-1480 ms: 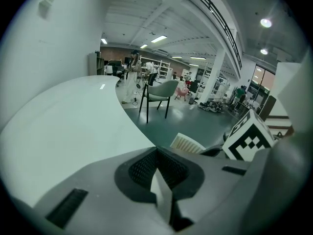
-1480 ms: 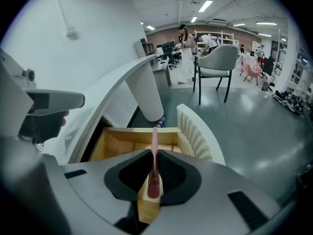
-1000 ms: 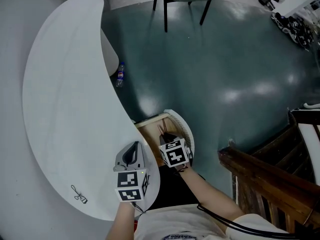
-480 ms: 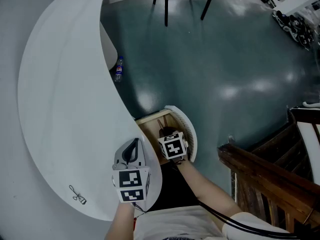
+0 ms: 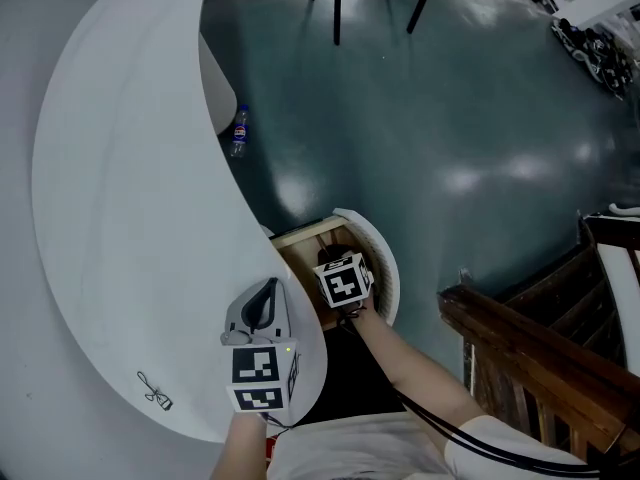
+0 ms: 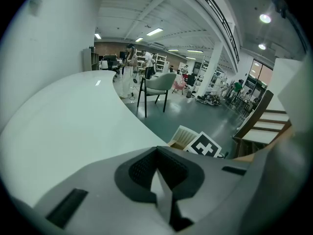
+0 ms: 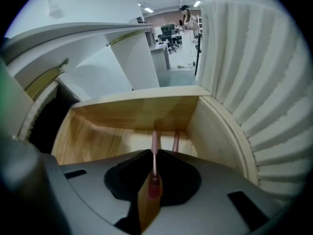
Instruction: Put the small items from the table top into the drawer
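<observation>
The drawer (image 5: 300,258) stands pulled out from under the curved white table (image 5: 120,188), showing its wooden floor (image 7: 137,111) and ribbed white front (image 5: 382,263). My right gripper (image 5: 336,260) points steeply down inside it, shut on a thin pink stick-like item (image 7: 154,148). The item's far end reaches toward the drawer's back wall, and a second pink strip (image 7: 175,141) shows beside it. My left gripper (image 5: 266,290) rests shut and empty on the table edge next to the drawer; in its own view the jaws (image 6: 158,179) meet. A small black wire-like item (image 5: 155,390) lies on the table at the near left.
A plastic bottle (image 5: 238,133) lies on the dark floor under the table's rim. Chair legs (image 5: 335,8) stand at the far side. A dark wooden stair rail (image 5: 530,348) runs at the right. The drawer's ribbed front (image 7: 254,82) rises close on my right gripper's right.
My right gripper has sunk lower into the drawer with the pink item. The left gripper has stayed where it was on the table.
</observation>
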### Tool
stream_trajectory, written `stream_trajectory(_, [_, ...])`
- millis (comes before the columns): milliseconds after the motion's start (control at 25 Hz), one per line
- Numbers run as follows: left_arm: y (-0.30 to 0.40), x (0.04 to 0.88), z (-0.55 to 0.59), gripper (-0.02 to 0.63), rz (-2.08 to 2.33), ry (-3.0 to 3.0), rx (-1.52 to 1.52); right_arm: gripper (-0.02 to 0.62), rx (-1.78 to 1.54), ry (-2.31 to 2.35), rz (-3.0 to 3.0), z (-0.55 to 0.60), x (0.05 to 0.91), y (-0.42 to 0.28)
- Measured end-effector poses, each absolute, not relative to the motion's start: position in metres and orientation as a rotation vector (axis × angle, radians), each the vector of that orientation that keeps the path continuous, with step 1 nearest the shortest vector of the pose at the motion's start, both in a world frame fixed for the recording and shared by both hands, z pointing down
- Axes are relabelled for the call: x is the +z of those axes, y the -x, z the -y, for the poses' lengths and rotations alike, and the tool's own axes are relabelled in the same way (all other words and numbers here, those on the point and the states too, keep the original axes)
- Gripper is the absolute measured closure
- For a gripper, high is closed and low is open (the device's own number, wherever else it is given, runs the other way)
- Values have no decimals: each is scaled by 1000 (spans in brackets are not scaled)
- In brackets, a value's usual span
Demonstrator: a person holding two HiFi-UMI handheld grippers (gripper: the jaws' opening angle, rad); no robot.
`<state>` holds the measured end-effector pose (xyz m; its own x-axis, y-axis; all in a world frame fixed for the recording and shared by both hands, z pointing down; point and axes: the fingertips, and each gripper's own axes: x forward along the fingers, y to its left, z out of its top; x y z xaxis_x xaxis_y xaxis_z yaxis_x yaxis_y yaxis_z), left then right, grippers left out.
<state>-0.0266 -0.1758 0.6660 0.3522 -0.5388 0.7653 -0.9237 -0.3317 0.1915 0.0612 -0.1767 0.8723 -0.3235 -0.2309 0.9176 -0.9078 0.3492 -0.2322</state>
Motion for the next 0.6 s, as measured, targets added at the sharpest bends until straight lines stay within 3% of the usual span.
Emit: stream_trajectory(600, [30,669,177,586,1259,-1975,783,534,976,-979,1723,174,895,-61])
